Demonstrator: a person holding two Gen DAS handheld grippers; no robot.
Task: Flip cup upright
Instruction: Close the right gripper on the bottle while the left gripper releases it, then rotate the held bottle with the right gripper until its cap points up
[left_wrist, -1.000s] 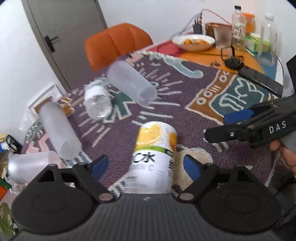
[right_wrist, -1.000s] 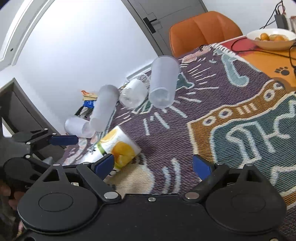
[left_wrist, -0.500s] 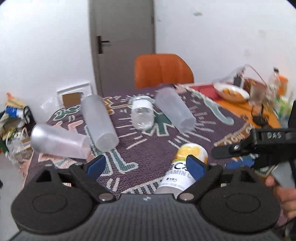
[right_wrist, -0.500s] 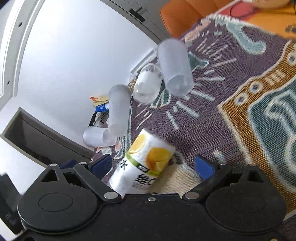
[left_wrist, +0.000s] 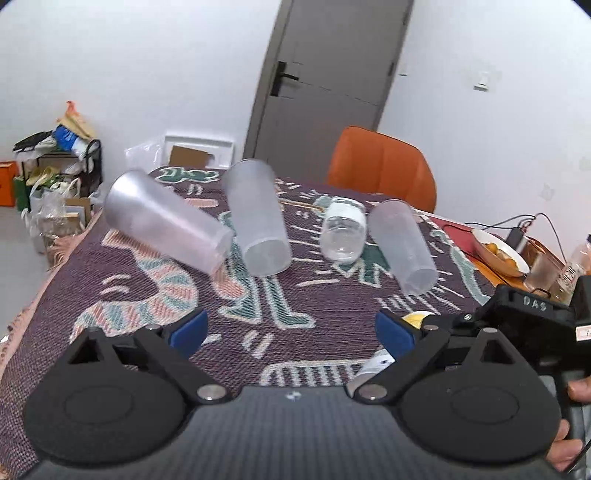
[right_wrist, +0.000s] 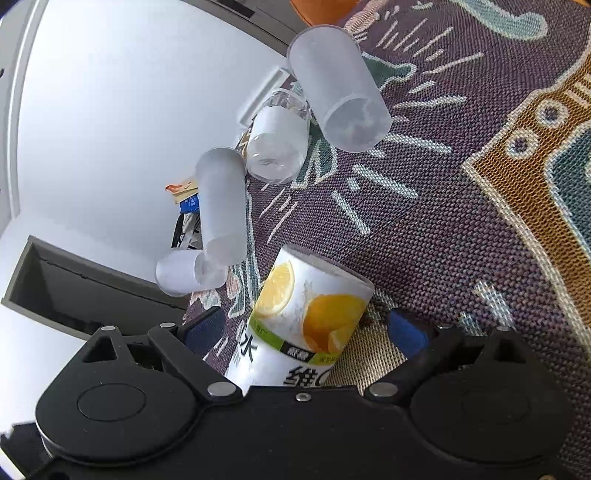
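Note:
A white cup with lemon print (right_wrist: 306, 321) lies on its side on the patterned tablecloth (right_wrist: 461, 221). My right gripper (right_wrist: 306, 332) is open with the cup between its blue pads, not closed on it. In the left wrist view only a sliver of that cup (left_wrist: 415, 317) shows behind my left gripper's right pad. My left gripper (left_wrist: 291, 330) is open and empty above the cloth. The right gripper (left_wrist: 517, 325) shows at the right of that view.
Three frosted cups (left_wrist: 166, 225) (left_wrist: 258, 218) (left_wrist: 404, 247) and a clear glass (left_wrist: 343, 234) lie on their sides further back. An orange chair (left_wrist: 380, 166) stands behind the table. A bowl of fruit (left_wrist: 498, 253) and bottles stand at the right.
My left gripper swung left and away from the lemon cup. My right gripper moved in and tilted so the cup now lies between its pads.

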